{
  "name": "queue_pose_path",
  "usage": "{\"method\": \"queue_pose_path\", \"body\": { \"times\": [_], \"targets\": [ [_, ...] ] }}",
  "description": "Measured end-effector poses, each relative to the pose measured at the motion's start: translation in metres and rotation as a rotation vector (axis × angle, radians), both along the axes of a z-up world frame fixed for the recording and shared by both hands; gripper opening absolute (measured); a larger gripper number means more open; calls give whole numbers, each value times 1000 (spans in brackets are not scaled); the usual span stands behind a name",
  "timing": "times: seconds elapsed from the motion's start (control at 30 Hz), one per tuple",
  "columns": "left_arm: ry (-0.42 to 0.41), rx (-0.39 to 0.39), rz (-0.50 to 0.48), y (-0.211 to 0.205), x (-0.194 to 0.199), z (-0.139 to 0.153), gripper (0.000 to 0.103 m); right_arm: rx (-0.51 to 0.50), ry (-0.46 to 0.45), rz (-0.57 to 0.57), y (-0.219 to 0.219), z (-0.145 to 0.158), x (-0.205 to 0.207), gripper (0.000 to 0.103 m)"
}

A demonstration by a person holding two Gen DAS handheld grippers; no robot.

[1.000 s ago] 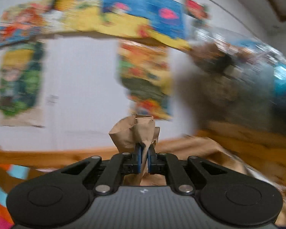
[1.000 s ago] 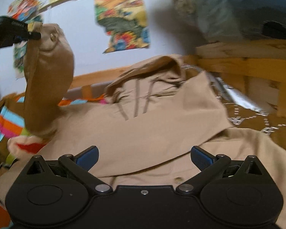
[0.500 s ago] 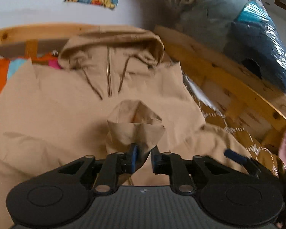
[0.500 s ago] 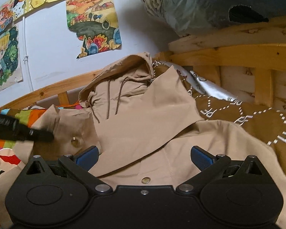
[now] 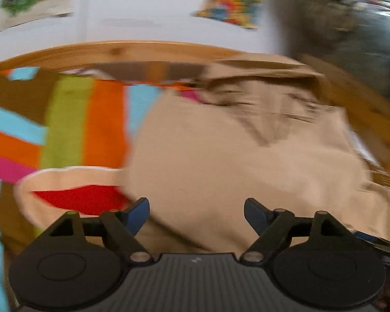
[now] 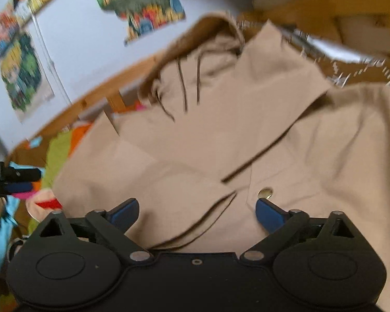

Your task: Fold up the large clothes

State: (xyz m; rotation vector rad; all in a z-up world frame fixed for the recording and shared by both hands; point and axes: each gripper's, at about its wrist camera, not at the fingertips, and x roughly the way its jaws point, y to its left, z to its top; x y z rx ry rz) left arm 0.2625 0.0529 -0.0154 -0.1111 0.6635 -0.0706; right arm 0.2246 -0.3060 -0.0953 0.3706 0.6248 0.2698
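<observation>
Left wrist view, blurred: the left gripper [image 5: 196,214] gapes wide, holding nothing, above one beige hooded cotton jacket [image 5: 234,156] lying on a striped multicoloured bedspread [image 5: 72,124].

Right wrist view: the right gripper [image 6: 197,214] is likewise spread and empty over the jacket [image 6: 221,140]; one metal snap button [image 6: 265,192] shows, three colourful paper posters [image 6: 140,2] hang behind.

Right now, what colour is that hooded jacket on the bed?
Plain beige, its hooded jacket shown best in the right wrist view.

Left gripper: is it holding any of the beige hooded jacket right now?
No, the left gripper is open, with nothing between its blue fingertips above the beige hooded jacket.
</observation>
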Motion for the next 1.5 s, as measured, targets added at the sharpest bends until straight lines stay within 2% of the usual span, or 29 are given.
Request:
{"method": "queue_pose_path", "body": {
  "times": [0.13, 0.17, 0.2, 0.23, 0.27, 0.33, 0.4, 0.53, 0.6, 0.63, 0.73, 0.77, 0.87, 1.03, 1.1, 1.13, 1.2, 1.3, 1.37, 1.43, 1.47, 1.5],
  "targets": [
    [14, -3, 121, 39, 11, -9, 84, 18, 51, 0, 11, -5, 20, 74],
    [15, -4, 132, 44, 13, -10, 84, 20, 56, -1, 13, -6, 21, 65],
    [17, -3, 141, 47, 16, -11, 84, 18, 58, -1, 14, -7, 22, 43],
    [17, -1, 145, 48, 17, -11, 84, 19, 75, 5, 15, -8, 23, 30],
    [15, 2, 146, 48, 19, -11, 84, 23, 85, 1, 14, -9, 24, 10],
    [12, 0, 142, 46, 22, -11, 84, 45, 68, -16, 10, -6, 19, 5],
    [3, -1, 134, 41, 23, -9, 85, 14, 4, -22, 6, 9, 11, 3],
    [-8, -18, 142, 37, 27, -5, 86, -198, -213, -71, 0, 52, -7, 2],
    [-7, -21, 157, 36, 34, -3, 86, -301, -272, -113, -6, 60, -8, 2],
    [-5, -20, 165, 36, 40, -4, 86, -346, -272, -145, -12, 59, -5, 2],
    [10, -14, 188, 33, 62, -7, 86, -378, -219, -181, -26, 43, 4, 3],
    [17, -12, 193, 32, 70, -9, 86, -365, -199, -179, -30, 37, 6, 6],
    [32, 21, 190, 25, 100, -16, 86, -368, -182, -190, -32, 28, 8, 24],
    [86, 73, 200, 14, 144, -47, 86, -443, -251, -143, -17, 27, 6, 37],
    [112, 101, 214, 11, 154, -64, 87, -484, -211, -106, -11, 21, 10, 43],
    [121, 116, 228, 10, 156, -72, 89, -523, -159, -88, -8, 13, 16, 43],
    [106, 105, 241, 11, 156, -76, 91, -551, -89, -71, -7, 0, 23, 42],
    [78, 104, 261, 12, 153, -66, 91, -530, -99, -73, -11, 5, 24, 43],
    [6, 94, 283, 10, 142, -54, 91, -512, -115, -68, -14, 17, 22, 44],
    [-78, 57, 257, 6, 132, -41, 94, -450, -137, -80, -23, 36, 20, 53],
    [-115, 37, 232, 0, 127, -35, 94, -435, -145, -89, -26, 45, 20, 63],
    [-141, 13, 189, -8, 123, -29, 94, -425, -152, -94, -29, 53, 21, 68]
  ]
}}
